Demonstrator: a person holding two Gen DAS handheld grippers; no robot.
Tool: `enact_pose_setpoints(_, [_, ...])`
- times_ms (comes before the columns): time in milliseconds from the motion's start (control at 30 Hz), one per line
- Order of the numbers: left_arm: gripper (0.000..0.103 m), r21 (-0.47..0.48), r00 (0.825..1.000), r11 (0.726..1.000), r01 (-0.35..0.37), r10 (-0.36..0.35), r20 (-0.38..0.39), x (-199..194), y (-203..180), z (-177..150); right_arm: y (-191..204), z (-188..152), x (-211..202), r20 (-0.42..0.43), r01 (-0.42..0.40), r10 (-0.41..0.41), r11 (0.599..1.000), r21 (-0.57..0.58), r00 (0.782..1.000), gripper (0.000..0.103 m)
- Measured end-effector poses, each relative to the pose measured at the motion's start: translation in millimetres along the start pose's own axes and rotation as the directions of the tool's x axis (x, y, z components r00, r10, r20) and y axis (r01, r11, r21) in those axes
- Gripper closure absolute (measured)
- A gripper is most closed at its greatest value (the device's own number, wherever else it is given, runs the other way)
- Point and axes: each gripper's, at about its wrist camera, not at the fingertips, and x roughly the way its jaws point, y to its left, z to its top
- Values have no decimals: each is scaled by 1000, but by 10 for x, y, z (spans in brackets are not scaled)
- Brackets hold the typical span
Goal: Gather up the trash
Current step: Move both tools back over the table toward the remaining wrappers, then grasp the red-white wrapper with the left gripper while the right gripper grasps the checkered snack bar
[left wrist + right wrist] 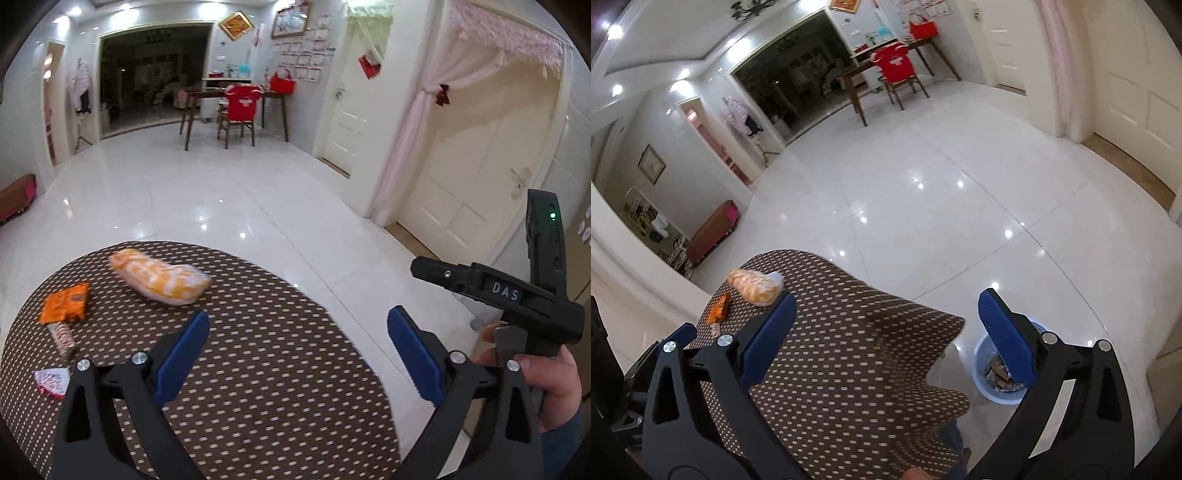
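A round table in a brown dotted cloth (258,369) carries the trash. A yellow-and-white puffy bag (160,277) lies at the far side, an orange wrapper (66,302) to its left, a thin striped wrapper (62,338) and a small white-and-red wrapper (51,380) nearer me. My left gripper (297,354) hangs open over the table, nothing between its blue pads. My right gripper (886,339) is also open above the table's right edge; it shows in the left wrist view as a black body held by a hand (554,384). A light-blue bin (997,380) holding wrappers stands on the floor.
Glossy white floor tiles (923,203) spread beyond the table. A dining table with a red-covered chair (240,107) stands at the far wall. Cream doors and a pink curtain (424,147) are on the right. A brown bench (713,229) sits at the left.
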Motion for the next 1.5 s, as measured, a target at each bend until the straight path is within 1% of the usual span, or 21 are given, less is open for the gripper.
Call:
enact_pose_setpoints(100, [8,-26,999,999,-34,35,19,-114,220,-41,278,-13,78,-13,-19,18,999,-44,1000,6])
enact_pose_setpoints(300, [8,-113,994,988,-101,105,31,-332,819,-232,789,-80,265,-45,-60,55,991,-123,997,6])
enact_pose_setpoints(333, [8,-134,992,984,-121,125,27,-366,962,-278,910,-104,315,-53,-71,65,988,-139,996,6])
enact_pose_setpoints(500, [8,-199,983,964,-176,183,19,-505,1420,-427,1350,-214,526,-98,-113,95,974,-199,991,6])
enact_pose_setpoints(567, [8,-221,976,953,-210,218,14,-571,1627,-503,1531,-263,611,-116,-132,108,966,-223,987,6])
enact_pose_setpoints(733, [8,-268,962,925,-269,273,-22,-634,2034,-682,1971,-419,843,-168,-183,140,941,-283,976,6])
enact_pose_setpoints(867, [8,-283,953,911,-301,298,-54,-622,2250,-801,2151,-540,966,-202,-209,151,929,-305,968,6])
enact_pose_setpoints(1000, [8,-267,947,909,-320,308,-86,-511,2404,-887,2313,-631,1102,-234,-226,154,920,-321,960,6])
enact_pose_setpoints(1133, [8,-225,945,918,-326,307,-115,-364,2496,-969,2392,-687,1195,-255,-236,154,914,-331,955,6])
enact_pose_setpoints(1267, [9,-192,949,931,-310,291,-120,-259,2542,-952,2433,-723,1292,-273,-242,151,909,-338,950,6])
enact_pose_setpoints(1300, [13,-188,954,937,-293,274,-120,-237,2544,-955,2444,-721,1320,-278,-244,151,908,-340,949,6])
enact_pose_setpoints(1367, [54,-190,959,946,-264,238,-151,-155,2570,-972,2494,-746,1380,-288,-251,153,905,-344,945,6])
enact_pose_setpoints(1400, [61,-192,961,948,-254,224,-162,-123,2582,-990,2522,-755,1409,-293,-256,154,902,-347,943,6])
enact_pose_setpoints(1433, [74,-184,963,950,-251,227,-144,-134,2574,-1005,2531,-780,1424,-296,-258,156,901,-350,943,6])
enact_pose_setpoints(1467, [83,-190,968,954,-233,209,-140,-141,2577,-1017,2562,-790,1452,-300,-262,157,899,-352,941,6])
enact_pose_setpoints(1500, [84,-203,971,954,-219,193,-141,-144,2588,-1030,2587,-802,1476,-304,-266,159,897,-354,939,6])
